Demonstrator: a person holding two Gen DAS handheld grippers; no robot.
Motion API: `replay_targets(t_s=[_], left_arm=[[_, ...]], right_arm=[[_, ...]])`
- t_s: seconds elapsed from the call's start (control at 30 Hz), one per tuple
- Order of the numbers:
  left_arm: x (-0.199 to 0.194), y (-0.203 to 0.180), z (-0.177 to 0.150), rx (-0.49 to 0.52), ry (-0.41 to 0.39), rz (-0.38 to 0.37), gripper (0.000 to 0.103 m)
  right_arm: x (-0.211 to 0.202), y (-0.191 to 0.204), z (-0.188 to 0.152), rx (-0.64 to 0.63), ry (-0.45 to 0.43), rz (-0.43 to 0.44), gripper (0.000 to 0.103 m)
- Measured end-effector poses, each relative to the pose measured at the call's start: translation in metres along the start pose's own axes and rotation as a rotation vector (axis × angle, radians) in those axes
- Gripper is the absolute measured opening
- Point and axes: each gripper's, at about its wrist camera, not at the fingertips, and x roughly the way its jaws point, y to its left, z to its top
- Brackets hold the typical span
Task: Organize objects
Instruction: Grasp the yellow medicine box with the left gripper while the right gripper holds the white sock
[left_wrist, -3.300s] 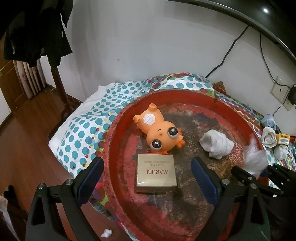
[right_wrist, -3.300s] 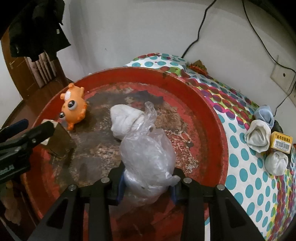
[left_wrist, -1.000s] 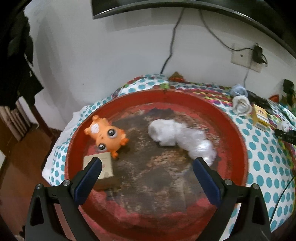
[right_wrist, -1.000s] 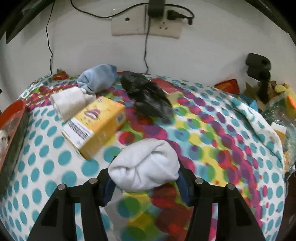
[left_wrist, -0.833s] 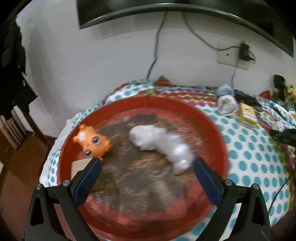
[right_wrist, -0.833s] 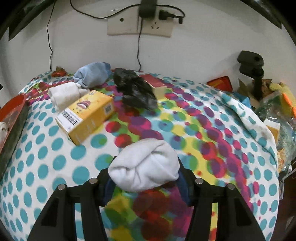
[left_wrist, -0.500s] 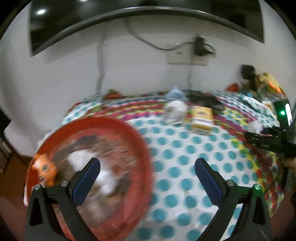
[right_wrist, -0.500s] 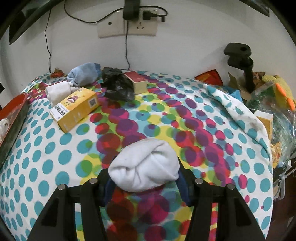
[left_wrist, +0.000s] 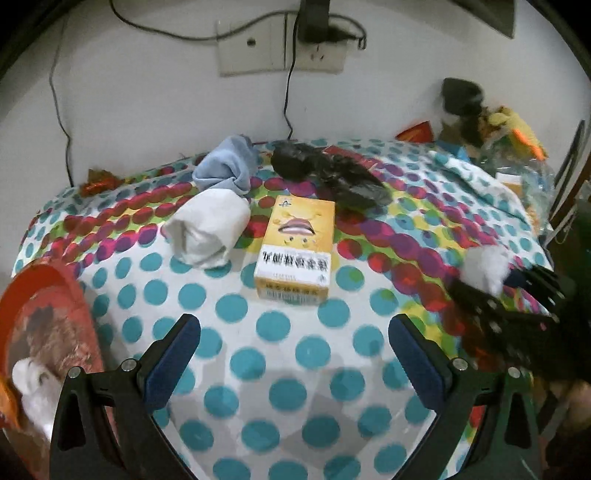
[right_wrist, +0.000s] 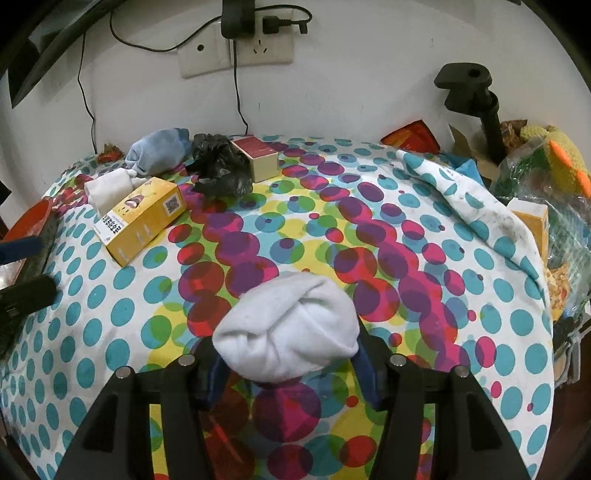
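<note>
My right gripper (right_wrist: 288, 363) is shut on a rolled white sock (right_wrist: 288, 328) and holds it above the dotted cloth; it also shows in the left wrist view (left_wrist: 484, 269). My left gripper (left_wrist: 293, 354) is open and empty, just short of a yellow box (left_wrist: 297, 247). A second white sock (left_wrist: 208, 229), a blue sock (left_wrist: 227, 168) and a black bag (left_wrist: 328, 173) lie beyond the box. The red tray (left_wrist: 48, 295) sits at the left edge with white bundles in it.
A small dark-red box (right_wrist: 258, 157) lies next to the black bag. A wall socket with plugs (right_wrist: 240, 44) is behind the table. A phone stand (right_wrist: 472, 96), a knitted toy (right_wrist: 554, 155) and bags crowd the right edge.
My left gripper swung right from the red tray to face the yellow box. My right gripper let go of the plastic bag in the tray and now holds a white sock, drawn back from the yellow box.
</note>
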Motion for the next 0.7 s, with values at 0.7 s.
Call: replay_targets(t_s=[0.7], left_arm=[[0.068,-0.004,0.044,-0.011,0.116,-0.019,0.067]], right_arm=[[-0.001,0.005,-0.001,0.009,-0.003,0.014,0.059]])
